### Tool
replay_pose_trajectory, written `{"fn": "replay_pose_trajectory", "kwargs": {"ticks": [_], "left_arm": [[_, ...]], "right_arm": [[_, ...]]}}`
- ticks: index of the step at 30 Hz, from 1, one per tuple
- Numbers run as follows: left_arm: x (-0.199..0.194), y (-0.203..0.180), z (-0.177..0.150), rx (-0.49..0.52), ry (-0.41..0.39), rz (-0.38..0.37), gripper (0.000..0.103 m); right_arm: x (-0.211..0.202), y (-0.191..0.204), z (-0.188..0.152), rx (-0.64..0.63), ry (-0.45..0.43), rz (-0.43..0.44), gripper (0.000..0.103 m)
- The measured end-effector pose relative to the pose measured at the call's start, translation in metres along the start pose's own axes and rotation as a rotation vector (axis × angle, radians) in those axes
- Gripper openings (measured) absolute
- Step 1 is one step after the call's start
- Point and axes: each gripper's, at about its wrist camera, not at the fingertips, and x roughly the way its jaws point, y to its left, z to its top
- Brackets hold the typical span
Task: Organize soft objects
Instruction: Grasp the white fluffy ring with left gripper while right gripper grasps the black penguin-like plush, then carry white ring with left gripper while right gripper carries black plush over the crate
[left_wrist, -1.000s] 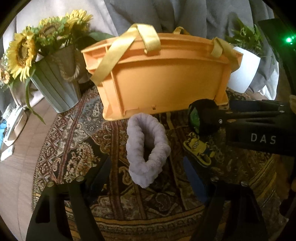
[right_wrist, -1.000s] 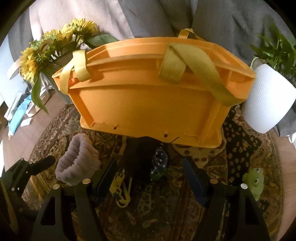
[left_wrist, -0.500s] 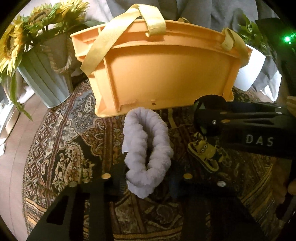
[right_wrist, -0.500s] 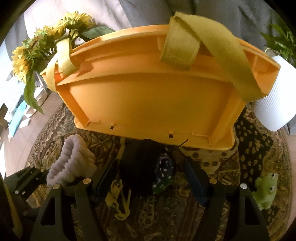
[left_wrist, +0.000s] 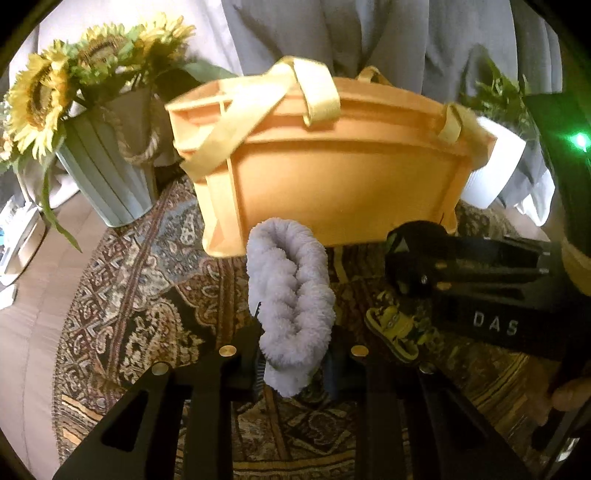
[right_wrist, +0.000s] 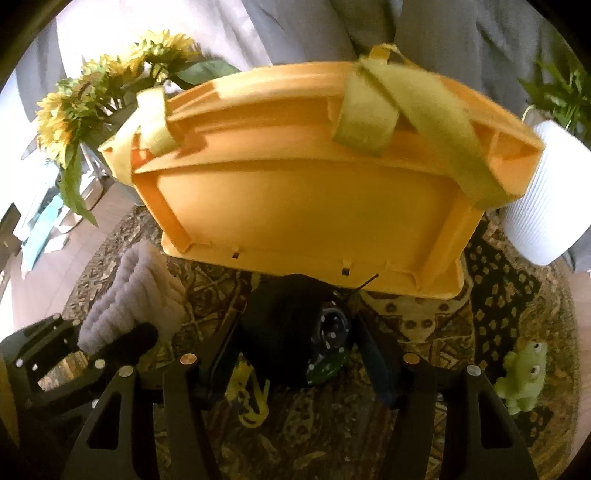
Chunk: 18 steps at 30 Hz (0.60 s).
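My left gripper (left_wrist: 293, 363) is shut on a fluffy lavender scrunchie (left_wrist: 290, 306) and holds it in front of the orange bin (left_wrist: 332, 184) with yellow straps. My right gripper (right_wrist: 299, 354) is shut on a black soft object (right_wrist: 288, 332) with a dotted patch, just below the bin (right_wrist: 314, 206). The scrunchie (right_wrist: 133, 295) and the left gripper's body show at the left of the right wrist view. The right gripper's body (left_wrist: 480, 280) shows at the right of the left wrist view. A yellow minion toy (left_wrist: 393, 326) lies on the rug.
A patterned round rug (left_wrist: 147, 314) covers the floor. A sunflower pot (left_wrist: 107, 177) stands at the left of the bin, a white plant pot (right_wrist: 550, 206) at the right. A green frog toy (right_wrist: 521, 376) sits on the rug at the right.
My left gripper has closed on the scrunchie and lifted it. My right gripper, holding the black object, has moved closer to the bin.
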Motion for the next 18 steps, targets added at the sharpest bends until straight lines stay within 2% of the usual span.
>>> {"fn": "replay_pose_trajectory", "kwargs": {"ticks": [18], "left_arm": [[-0.067,-0.007,0.023,0.003,-0.152,0.012,0.025]], "right_arm": [[-0.076,0.008,0.01,-0.022,-0.157,-0.018,0.062]]}}
